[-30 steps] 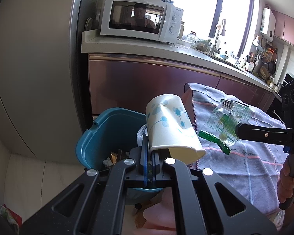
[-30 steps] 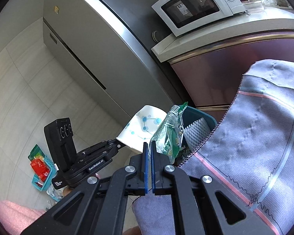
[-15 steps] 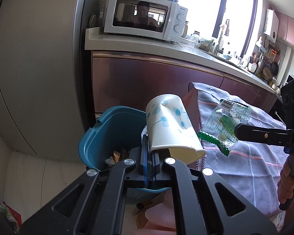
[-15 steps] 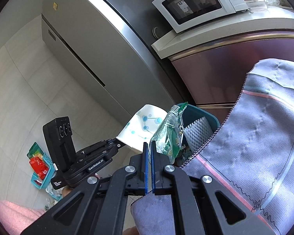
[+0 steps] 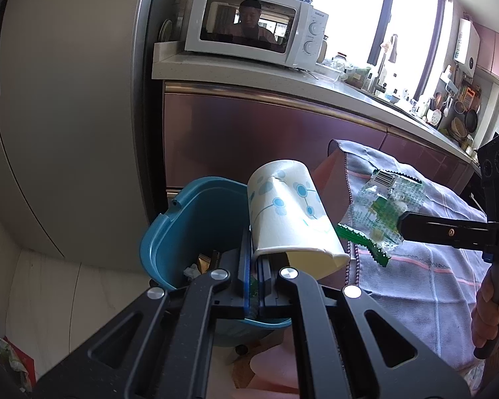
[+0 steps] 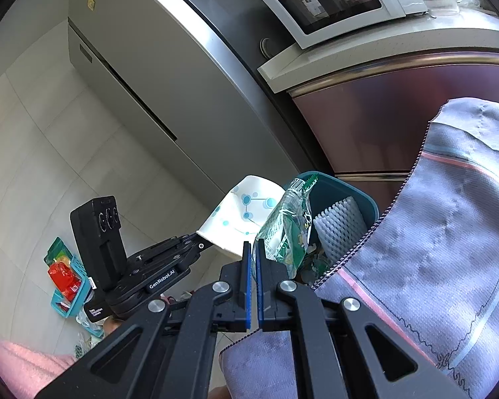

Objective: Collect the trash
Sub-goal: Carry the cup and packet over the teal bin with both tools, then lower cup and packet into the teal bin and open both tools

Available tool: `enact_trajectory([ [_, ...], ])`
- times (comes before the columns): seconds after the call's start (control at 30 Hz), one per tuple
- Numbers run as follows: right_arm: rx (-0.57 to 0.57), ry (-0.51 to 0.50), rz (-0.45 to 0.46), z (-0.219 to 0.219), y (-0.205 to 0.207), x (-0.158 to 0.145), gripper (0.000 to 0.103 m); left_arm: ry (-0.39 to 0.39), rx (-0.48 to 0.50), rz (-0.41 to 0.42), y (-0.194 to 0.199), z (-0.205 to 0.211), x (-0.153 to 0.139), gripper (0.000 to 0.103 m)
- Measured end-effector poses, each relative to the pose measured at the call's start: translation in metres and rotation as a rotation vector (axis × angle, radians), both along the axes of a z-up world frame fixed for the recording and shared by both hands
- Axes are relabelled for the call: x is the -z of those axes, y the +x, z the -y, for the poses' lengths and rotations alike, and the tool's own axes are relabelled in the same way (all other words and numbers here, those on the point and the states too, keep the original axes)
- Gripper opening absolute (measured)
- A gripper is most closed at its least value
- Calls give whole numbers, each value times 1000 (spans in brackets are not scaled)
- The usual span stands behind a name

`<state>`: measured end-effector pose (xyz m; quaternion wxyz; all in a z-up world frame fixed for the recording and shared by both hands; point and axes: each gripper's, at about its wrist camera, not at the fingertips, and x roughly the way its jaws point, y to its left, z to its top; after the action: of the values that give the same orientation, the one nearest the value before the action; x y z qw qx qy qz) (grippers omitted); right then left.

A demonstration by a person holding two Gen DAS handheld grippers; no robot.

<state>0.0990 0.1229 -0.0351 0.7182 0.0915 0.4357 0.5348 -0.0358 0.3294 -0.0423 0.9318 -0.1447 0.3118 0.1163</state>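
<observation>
The left gripper is pinching the paper cup and the right gripper is pinching the green wrapper, so both should be moving right over the blue bin below before letting go.

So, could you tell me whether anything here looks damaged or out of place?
The paper cup pinched by its rim in the left hand-held gripper is dented near its base and tipped sideways above the bin. Some packets also lie on the floor by a small basket.
</observation>
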Motion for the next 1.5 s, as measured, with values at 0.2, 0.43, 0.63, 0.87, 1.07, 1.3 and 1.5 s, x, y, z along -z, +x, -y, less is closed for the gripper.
enact_trajectory([
  [0.2,-4,-9,-4,-6,1,2,2,-7,-9,-6,0,-2,3,4],
  [0.43,-9,-14,-17,-13,1,4,2,-11,-18,-10,-1,-4,6,4],
  [0.63,-10,-26,-28,-19,3,9,2,-14,-26,-15,-1,-7,9,4],
  [0.87,-17,-37,-28,-24,5,11,2,-18,-36,-21,0,-11,13,4],
  [1.07,-28,-47,-31,-29,7,13,2,-24,-46,-26,1,-11,17,4],
  [1.3,-37,-64,-33,-37,8,16,2,-28,-56,-38,4,-11,23,4],
  [1.5,-48,-90,-37,-46,9,19,2,-30,-69,-53,9,-14,29,4],
])
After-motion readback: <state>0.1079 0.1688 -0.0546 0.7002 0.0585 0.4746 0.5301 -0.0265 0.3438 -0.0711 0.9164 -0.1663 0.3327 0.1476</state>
